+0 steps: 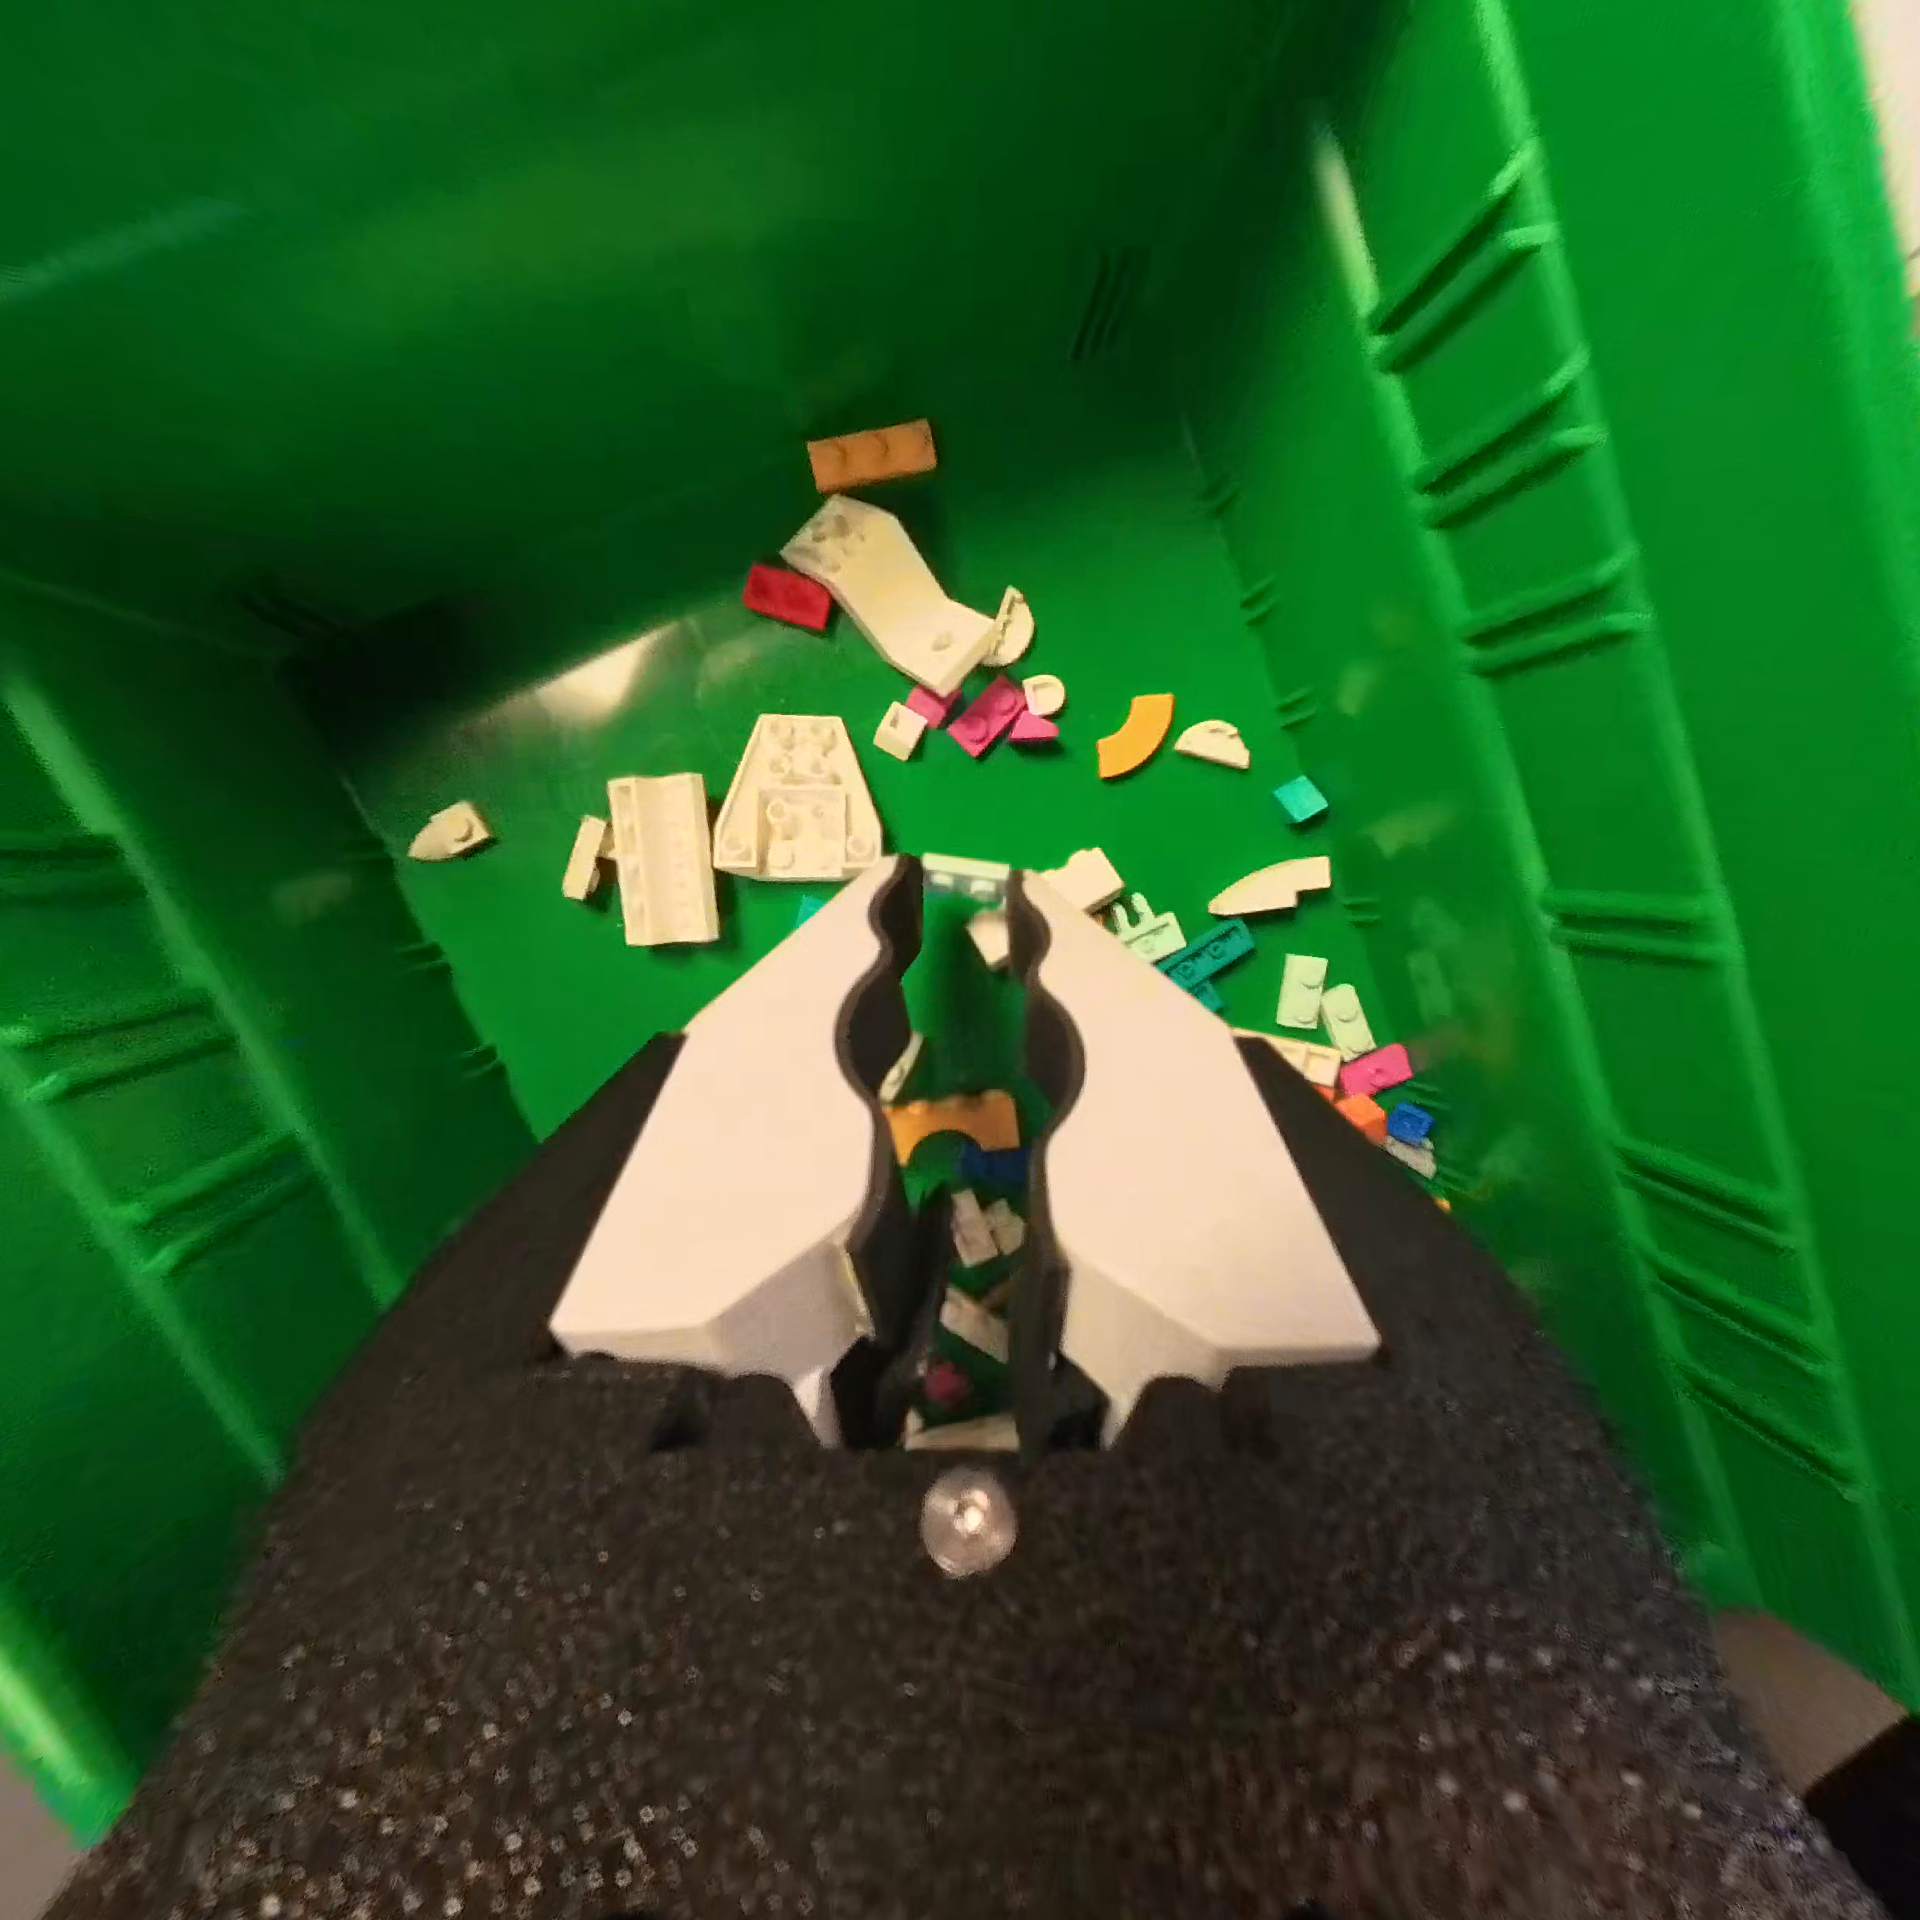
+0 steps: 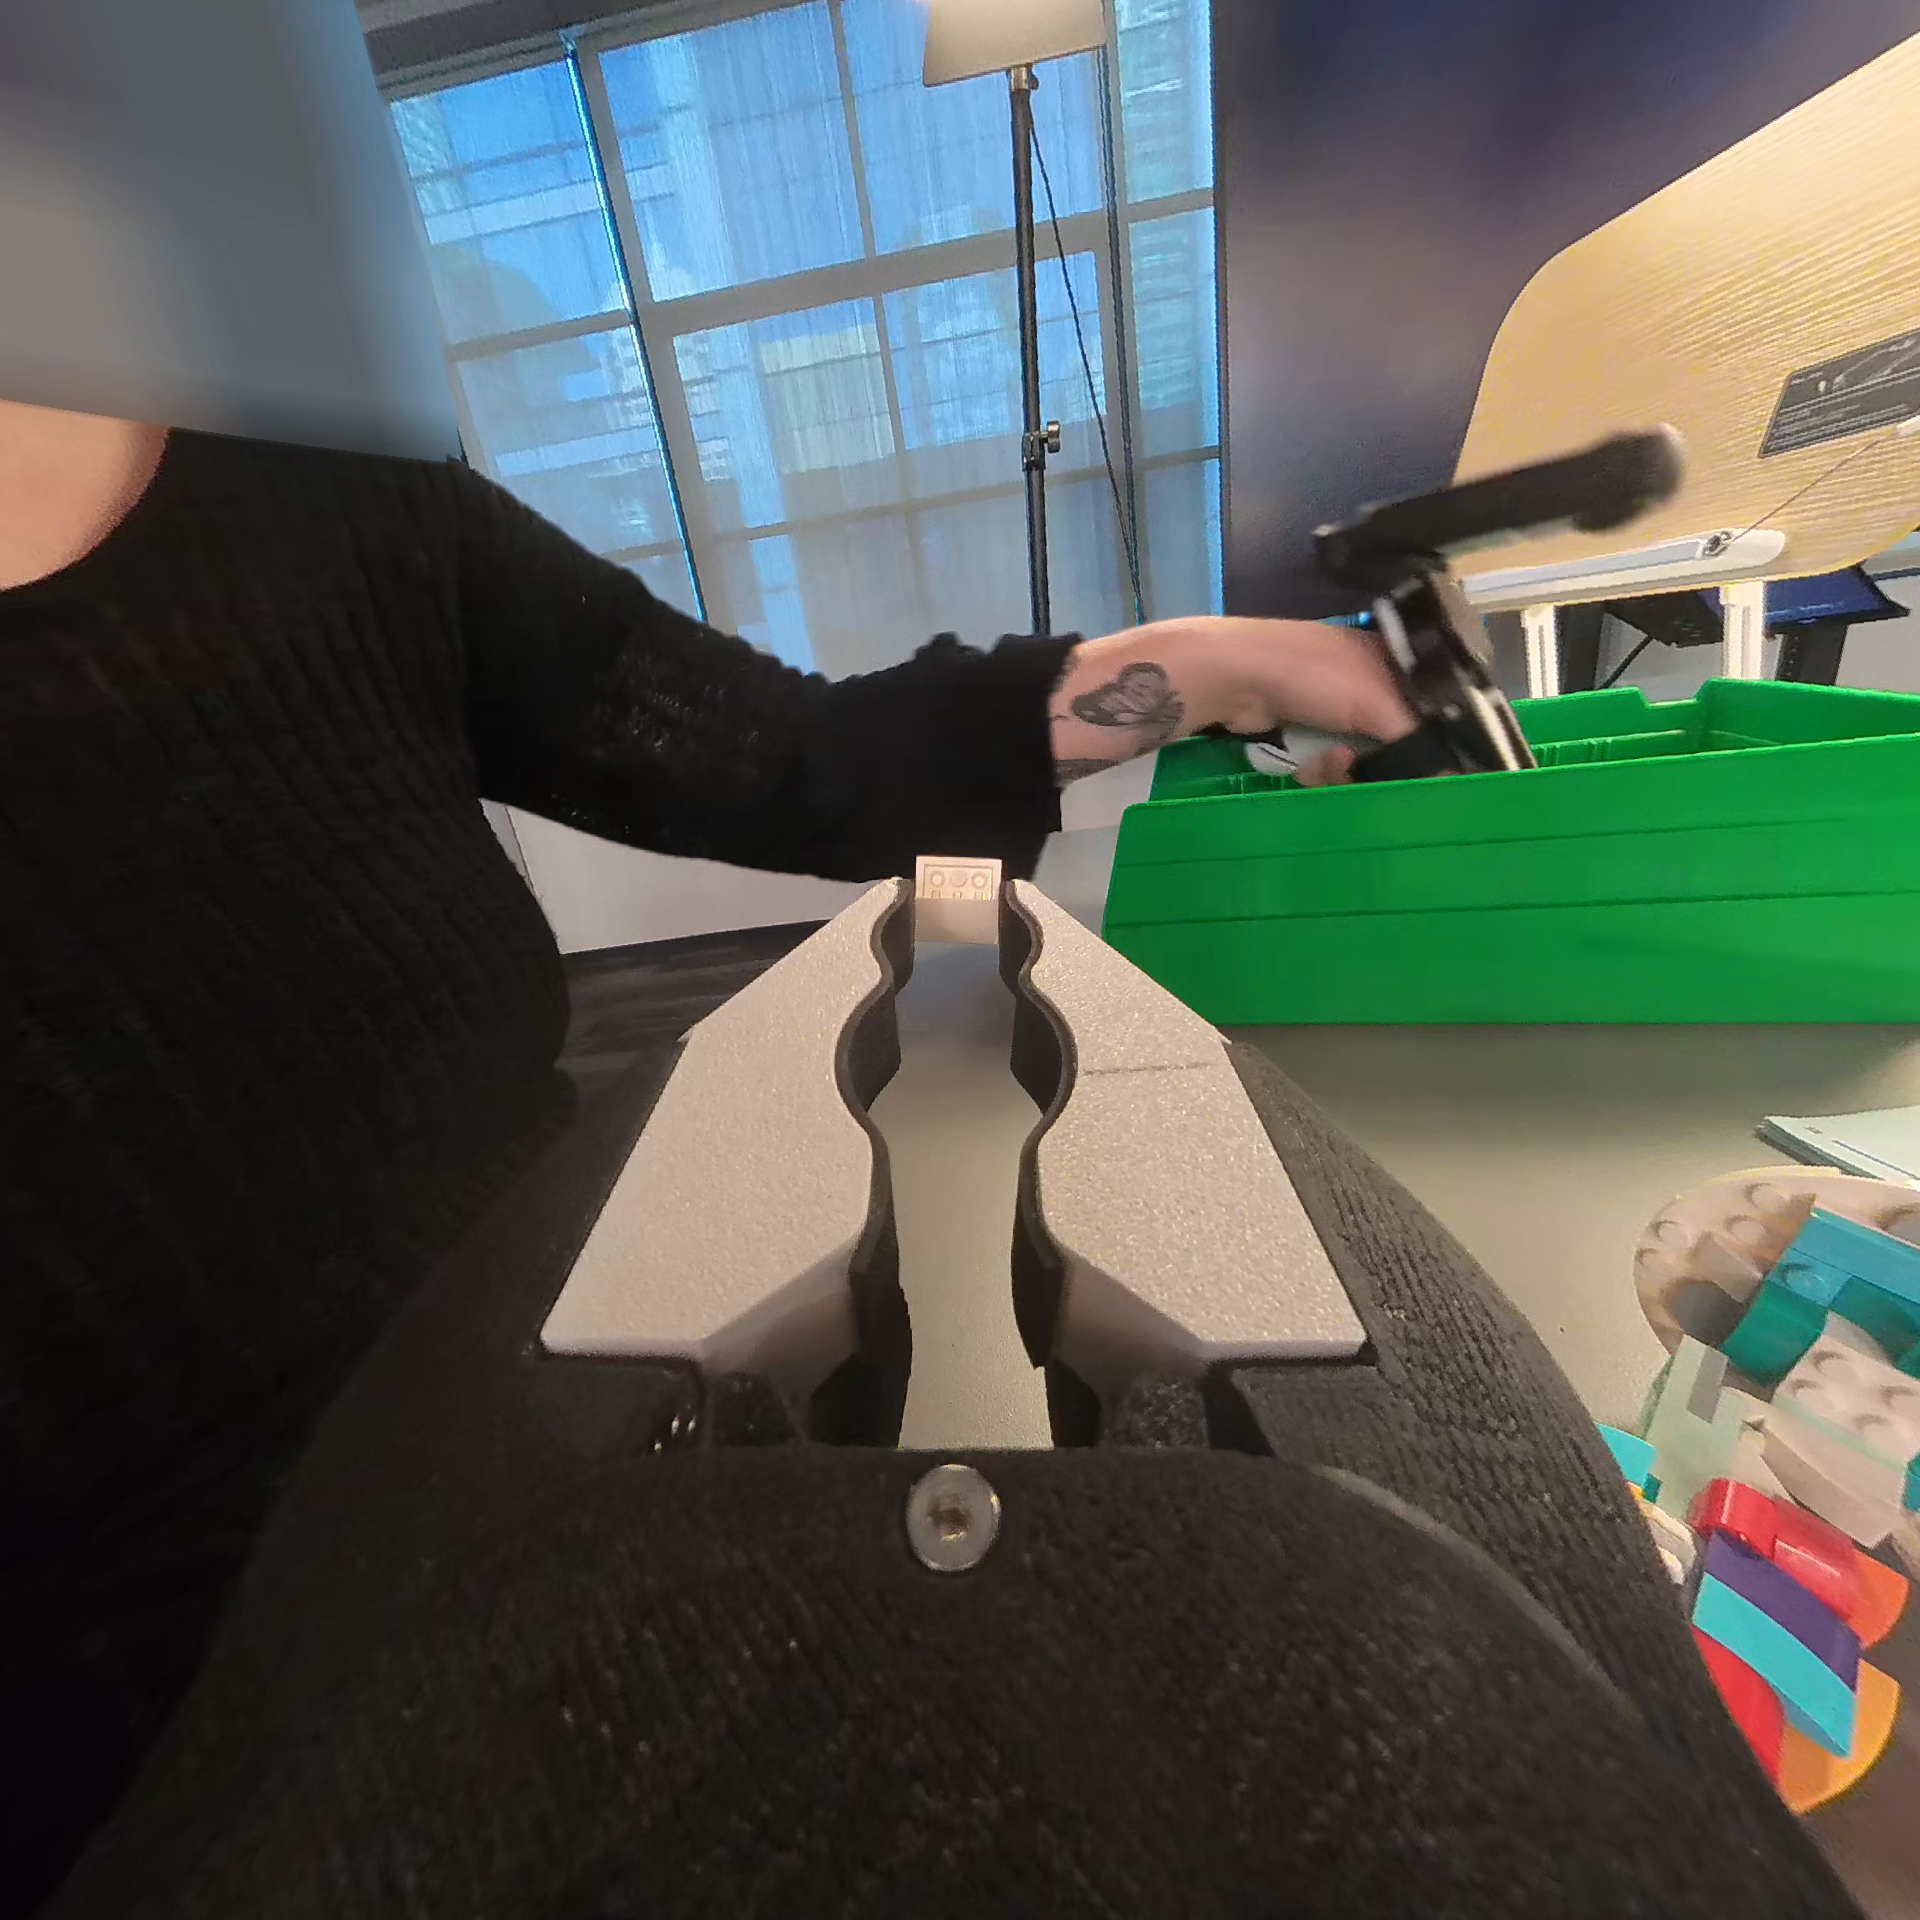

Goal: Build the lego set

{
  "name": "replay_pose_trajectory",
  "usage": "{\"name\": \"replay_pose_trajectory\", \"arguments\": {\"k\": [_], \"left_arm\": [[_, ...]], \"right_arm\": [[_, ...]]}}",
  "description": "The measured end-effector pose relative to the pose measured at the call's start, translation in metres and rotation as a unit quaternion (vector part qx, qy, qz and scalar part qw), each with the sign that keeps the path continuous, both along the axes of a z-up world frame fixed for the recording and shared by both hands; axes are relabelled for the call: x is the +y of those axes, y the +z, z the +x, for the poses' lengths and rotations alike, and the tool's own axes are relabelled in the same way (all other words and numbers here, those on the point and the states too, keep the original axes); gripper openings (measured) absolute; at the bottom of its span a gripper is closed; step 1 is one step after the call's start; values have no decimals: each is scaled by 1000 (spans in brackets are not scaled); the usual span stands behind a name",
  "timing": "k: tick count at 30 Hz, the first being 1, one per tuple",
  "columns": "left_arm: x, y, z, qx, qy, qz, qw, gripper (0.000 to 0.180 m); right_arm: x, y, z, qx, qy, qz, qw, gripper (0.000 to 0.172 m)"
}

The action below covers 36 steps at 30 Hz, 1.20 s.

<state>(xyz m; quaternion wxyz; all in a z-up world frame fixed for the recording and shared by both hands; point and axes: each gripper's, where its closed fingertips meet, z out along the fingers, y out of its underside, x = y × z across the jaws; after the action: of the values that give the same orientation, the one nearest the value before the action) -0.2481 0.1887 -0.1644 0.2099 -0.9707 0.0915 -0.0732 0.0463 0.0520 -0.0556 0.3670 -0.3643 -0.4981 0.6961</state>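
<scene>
In the left wrist view my left gripper (image 1: 966,883) reaches down into a green bin (image 1: 1558,727). Its tips are shut on a small pale mint plate (image 1: 966,875), which spans the gap between the pads. Several loose bricks lie on the bin floor below: a white wedge plate (image 1: 800,800), a white long brick (image 1: 665,857), pink pieces (image 1: 987,715) and an orange curved piece (image 1: 1132,736). In the right wrist view my right gripper (image 2: 959,904) is shut on a small white brick (image 2: 959,899), held above the grey table (image 2: 1455,1101) with its underside towards the camera.
The green bin (image 2: 1507,914) stands on the table to the right of my right gripper. A person's black-sleeved arm (image 2: 727,727) reaches into it with the left gripper's body (image 2: 1444,665). A colourful brick model (image 2: 1787,1455) sits at lower right. A lamp stand (image 2: 1029,364) is behind.
</scene>
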Motion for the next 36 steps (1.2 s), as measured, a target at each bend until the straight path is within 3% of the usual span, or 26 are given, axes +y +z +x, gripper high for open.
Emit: {"name": "replay_pose_trajectory", "arguments": {"k": [16, 19, 21, 24, 26, 28, 30, 36], "left_arm": [[6, -13, 11, 21, -23, -33, 999, 22], [8, 6, 2, 56, -8, 6, 998, 25], [8, 45, 0, 89, 11, 92, 992, 25], [-12, 128, 36, 94, 2, 278, 956, 24], [-41, 173, 72, 110, -31, 389, 914, 23], [-72, 199, 116, 125, -82, 483, 863, 16], [-99, 198, 166, 122, -150, 539, 820, 16], [-132, 137, 266, 111, -300, 564, 761, 23]], "right_arm": [[-3, 0, 0, -4, 6, 5, 1000, 14], [-2, 0, -1, -3, 0, 6, 1000, 14], [-1, 0, -1, -3, -5, 6, 1000, 14], [3, 1, -2, -5, -13, -10, 1000, 14], [7, 2, -3, -8, -15, -30, 999, 14], [9, 5, -3, -2, -7, -52, 999, 14], [11, 7, -2, 1, -3, -69, 998, 14], [14, 9, 1, 4, 8, -96, 995, 14]]}}
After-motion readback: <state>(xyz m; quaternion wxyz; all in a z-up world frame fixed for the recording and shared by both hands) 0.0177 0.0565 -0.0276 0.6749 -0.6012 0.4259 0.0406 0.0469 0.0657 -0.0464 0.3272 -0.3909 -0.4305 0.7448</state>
